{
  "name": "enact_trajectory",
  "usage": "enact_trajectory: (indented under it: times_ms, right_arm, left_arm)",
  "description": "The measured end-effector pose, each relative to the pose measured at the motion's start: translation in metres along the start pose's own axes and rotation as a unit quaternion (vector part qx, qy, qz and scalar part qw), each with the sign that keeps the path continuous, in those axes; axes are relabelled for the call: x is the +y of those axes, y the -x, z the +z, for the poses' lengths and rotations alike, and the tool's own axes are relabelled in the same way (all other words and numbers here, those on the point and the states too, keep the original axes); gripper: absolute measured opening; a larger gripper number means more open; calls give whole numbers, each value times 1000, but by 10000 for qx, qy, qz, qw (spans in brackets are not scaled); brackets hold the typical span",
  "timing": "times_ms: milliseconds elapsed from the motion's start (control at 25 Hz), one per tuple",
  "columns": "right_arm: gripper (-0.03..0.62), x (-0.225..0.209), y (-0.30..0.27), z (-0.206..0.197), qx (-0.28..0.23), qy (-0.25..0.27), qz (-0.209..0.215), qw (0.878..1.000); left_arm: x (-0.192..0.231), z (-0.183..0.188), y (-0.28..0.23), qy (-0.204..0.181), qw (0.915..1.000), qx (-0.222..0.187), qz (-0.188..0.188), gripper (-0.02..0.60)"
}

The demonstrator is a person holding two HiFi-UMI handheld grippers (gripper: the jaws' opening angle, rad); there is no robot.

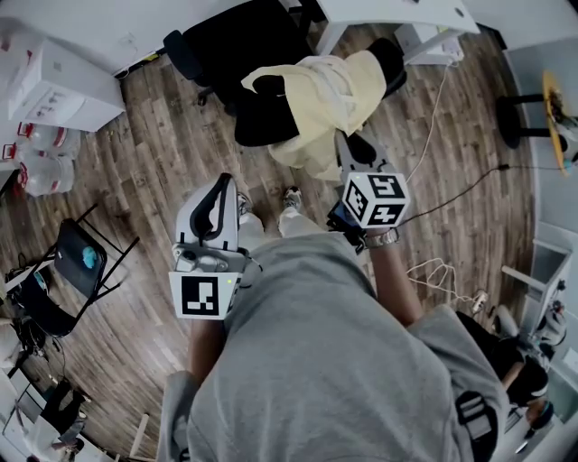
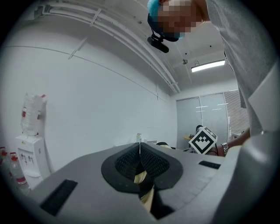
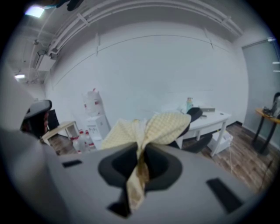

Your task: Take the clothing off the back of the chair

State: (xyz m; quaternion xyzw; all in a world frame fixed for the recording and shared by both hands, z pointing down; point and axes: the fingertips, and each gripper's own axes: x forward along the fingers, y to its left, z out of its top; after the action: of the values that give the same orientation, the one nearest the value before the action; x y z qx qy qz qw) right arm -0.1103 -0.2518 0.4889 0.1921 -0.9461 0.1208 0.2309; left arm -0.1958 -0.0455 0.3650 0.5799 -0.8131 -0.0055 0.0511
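The pale yellow garment (image 1: 334, 90) lies draped over the back of the black chair (image 1: 244, 41), which stands on the wood floor (image 1: 163, 153) near a white table (image 1: 397, 11). The right gripper (image 1: 346, 144) reaches its lower edge, and its jaws pinch a bunched fold of the checked cloth. In the right gripper view (image 3: 141, 151) the fold runs down through the pads and fans out above them. The left gripper (image 1: 219, 185) is held apart from the garment, beside the person's body, with its jaws pressed together at the tips (image 2: 140, 151). A yellowish patch shows in the gap behind those tips, possibly cloth, though the view is too poor to tell.
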Motion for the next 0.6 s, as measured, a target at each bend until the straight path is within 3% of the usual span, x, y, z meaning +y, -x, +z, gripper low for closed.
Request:
enact_trajectory:
  times_ms: [600]
  right_arm:
    - [58,10,31,44,-554,190,-48,9983]
  left_arm:
    - [-17,8,0,-89,9991,-144,-382,38]
